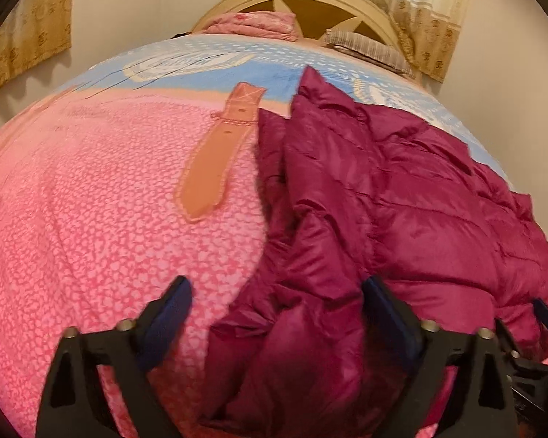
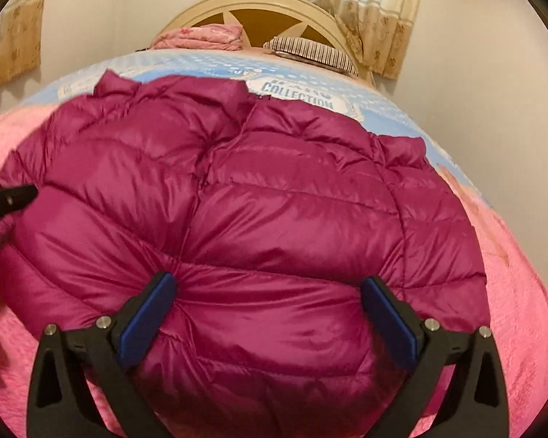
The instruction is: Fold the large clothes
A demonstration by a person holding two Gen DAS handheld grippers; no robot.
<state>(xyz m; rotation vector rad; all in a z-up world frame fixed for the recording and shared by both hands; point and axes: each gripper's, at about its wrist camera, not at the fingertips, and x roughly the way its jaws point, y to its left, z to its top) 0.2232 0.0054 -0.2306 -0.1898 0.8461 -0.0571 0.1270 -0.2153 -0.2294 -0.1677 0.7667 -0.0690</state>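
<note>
We hold both hand-held grippers wide open and empty, left hand-held gripper [image 1: 277, 314] at the magenta puffer jacket's [image 2: 274, 197] near-left edge, right hand-held gripper [image 2: 270, 310] over its middle on the bed [image 1: 91, 200].

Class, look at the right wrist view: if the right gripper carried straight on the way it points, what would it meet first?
Most likely the magenta puffer jacket: the right gripper stands open directly over its quilted panels, angled down. Depth is unclear, but nothing lies between.

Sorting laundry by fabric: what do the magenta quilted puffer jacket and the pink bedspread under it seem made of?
Magenta quilted puffer jacket: probably nylon or polyester shell, glossy, with stitched puffy channels suggesting padding. Pink bedspread: seemingly matte woven cloth, printed with a pebbled pattern.
</note>
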